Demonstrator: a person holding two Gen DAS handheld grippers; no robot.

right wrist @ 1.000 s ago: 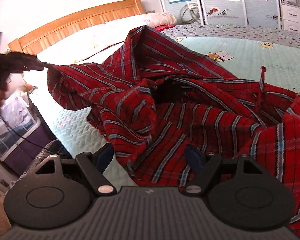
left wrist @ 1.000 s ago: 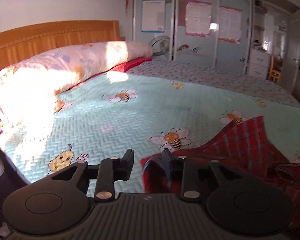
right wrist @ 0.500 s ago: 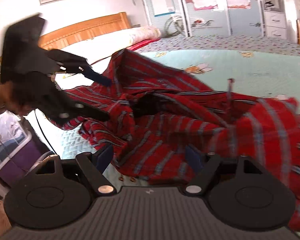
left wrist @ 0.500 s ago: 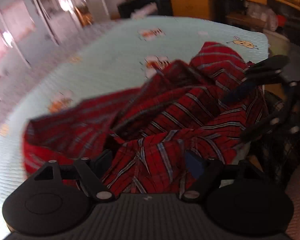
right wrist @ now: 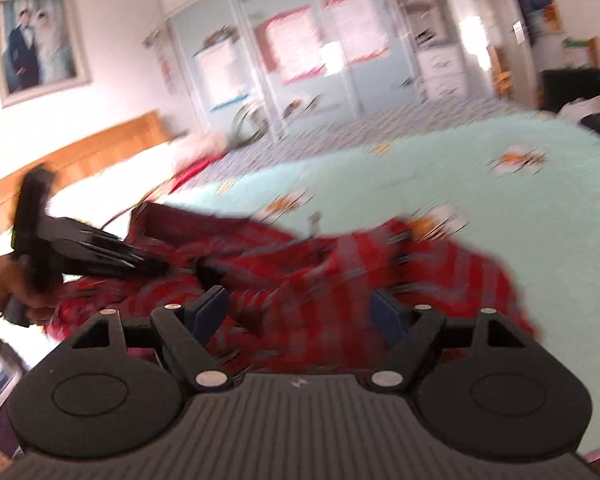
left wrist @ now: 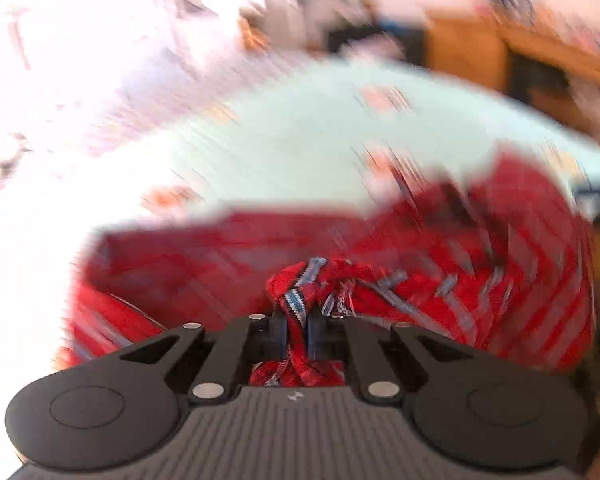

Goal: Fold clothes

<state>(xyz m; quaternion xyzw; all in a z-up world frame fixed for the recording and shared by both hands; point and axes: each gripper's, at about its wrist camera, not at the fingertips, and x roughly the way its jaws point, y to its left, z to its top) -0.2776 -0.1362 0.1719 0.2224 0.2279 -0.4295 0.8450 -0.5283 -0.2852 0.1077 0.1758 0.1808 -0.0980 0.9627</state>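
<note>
While our left gripper (left wrist: pixel 298 326) has just closed its jaws on a bunched fold of the red plaid shirt (left wrist: pixel 420 264), our right gripper (right wrist: pixel 300 312) hangs wide open above the same crumpled cloth. Beyond lies the quilted, pale green bedspread (right wrist: pixel 440 168) with bee prints, then a wooden headboard (right wrist: pixel 100 156). Half a second ago the left jaws stood wide around the shirt.

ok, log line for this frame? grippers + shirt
left gripper: just closed, shut on shirt | right gripper: open, shirt between jaws, unpinched | shirt: crumpled on bed
</note>
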